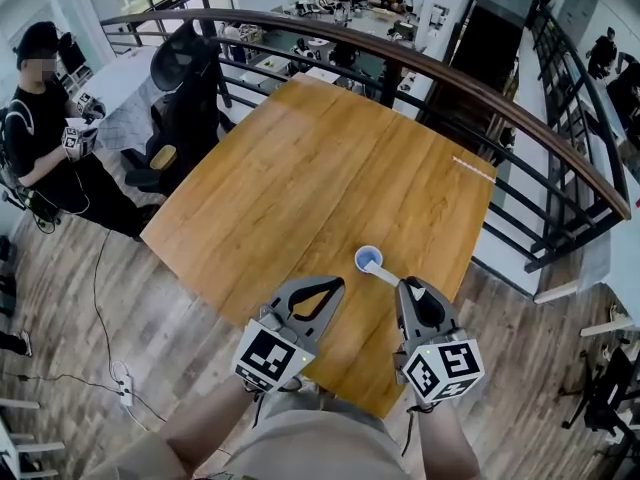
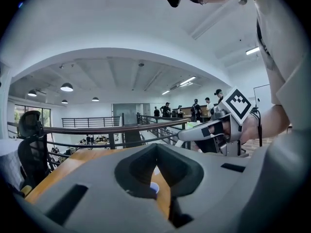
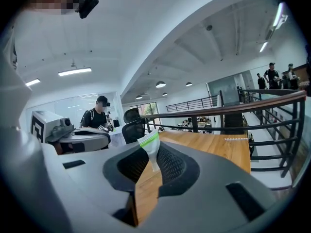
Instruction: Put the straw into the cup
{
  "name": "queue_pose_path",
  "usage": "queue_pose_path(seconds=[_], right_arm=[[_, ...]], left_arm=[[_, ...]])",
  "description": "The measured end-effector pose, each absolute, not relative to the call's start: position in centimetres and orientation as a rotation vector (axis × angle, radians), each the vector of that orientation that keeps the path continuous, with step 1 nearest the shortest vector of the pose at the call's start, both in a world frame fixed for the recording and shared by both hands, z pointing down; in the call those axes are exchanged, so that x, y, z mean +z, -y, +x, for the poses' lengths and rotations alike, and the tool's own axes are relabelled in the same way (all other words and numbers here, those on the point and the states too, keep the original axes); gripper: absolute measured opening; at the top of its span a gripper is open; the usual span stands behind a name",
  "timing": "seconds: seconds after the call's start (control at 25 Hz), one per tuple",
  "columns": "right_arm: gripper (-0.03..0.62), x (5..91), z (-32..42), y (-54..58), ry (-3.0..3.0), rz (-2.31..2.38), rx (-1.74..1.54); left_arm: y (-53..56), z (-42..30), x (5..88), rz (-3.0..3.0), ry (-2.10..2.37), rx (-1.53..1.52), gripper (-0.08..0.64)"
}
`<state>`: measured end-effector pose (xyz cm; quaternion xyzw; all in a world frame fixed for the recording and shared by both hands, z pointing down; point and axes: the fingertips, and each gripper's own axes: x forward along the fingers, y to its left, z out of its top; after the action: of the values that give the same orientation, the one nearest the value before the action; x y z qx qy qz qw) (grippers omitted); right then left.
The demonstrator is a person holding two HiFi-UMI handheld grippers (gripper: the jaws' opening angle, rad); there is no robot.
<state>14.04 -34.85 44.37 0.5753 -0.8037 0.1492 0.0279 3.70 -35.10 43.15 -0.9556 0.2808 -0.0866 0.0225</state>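
Head view first: a small blue cup [image 1: 368, 259] stands upright on the wooden table [image 1: 300, 168], near its front edge. The right hand-held gripper [image 1: 405, 284] sits at the cup's 4 o'clock, clamped on a wrapped straw [image 1: 386, 274]. The straw's far end reaches the rim, though contact can't be judged.

The right gripper view adds what the head view misses. The straw [image 3: 149, 143] is pinched between the jaws of the right hand-held gripper [image 3: 154, 154], and its white wrapper has a green band, with any print too small to read.

The left hand-held gripper [image 1: 333, 285] hangs at the cup's 7 o'clock with its jaws together and nothing in them. In the left gripper view, only the slit below the tips of the left hand-held gripper [image 2: 156, 149] shows the cup [image 2: 154, 188] — and, at 2 o'clock, a black-and-white marker cube [image 2: 237, 105].
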Motion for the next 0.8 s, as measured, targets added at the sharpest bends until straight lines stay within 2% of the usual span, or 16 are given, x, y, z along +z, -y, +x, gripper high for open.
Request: queue_pose_path(seconds=[0.8], right_arm=[[0.057, 57.4, 15.4, 43.8, 2.272, 1.725, 0.578]], left_arm=[[42.2, 7.3, 54.8, -3.123, -0.894, -0.443, 0.012]])
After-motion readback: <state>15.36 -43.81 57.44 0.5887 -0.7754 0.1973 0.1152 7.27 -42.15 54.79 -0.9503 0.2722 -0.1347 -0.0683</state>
